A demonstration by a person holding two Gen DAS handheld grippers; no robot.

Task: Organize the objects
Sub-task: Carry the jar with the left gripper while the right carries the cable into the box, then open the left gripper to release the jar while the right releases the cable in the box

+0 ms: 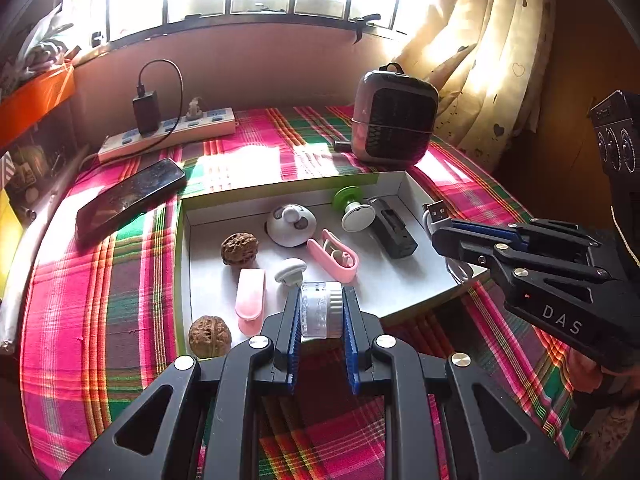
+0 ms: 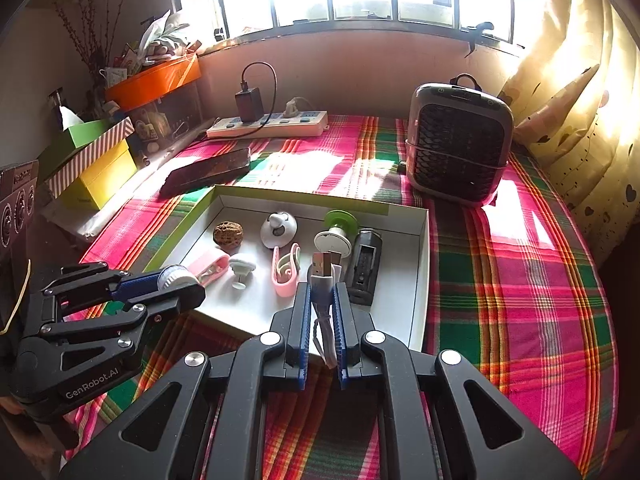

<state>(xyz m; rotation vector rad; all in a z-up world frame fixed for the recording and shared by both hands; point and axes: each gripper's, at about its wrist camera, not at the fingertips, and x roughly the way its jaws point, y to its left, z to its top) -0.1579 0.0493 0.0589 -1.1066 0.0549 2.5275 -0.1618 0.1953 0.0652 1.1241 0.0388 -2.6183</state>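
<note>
Left wrist view: a plaid cloth [image 1: 120, 280] covers the surface below a barred window. The white tray [image 1: 400, 280] is the reference landmark. The left gripper [image 1: 322, 312] is clamped on a small clear-and-white jar [image 1: 320, 312] above the tray's near edge. Judged light, rigid and smooth; grip across its flat ends.

Right wrist view: the right gripper [image 2: 322, 312] is closed on a white USB cable [image 2: 323, 276] over the tray's near edge, plug pointing forward. Judged limp; hold just behind the stiff plug
</note>
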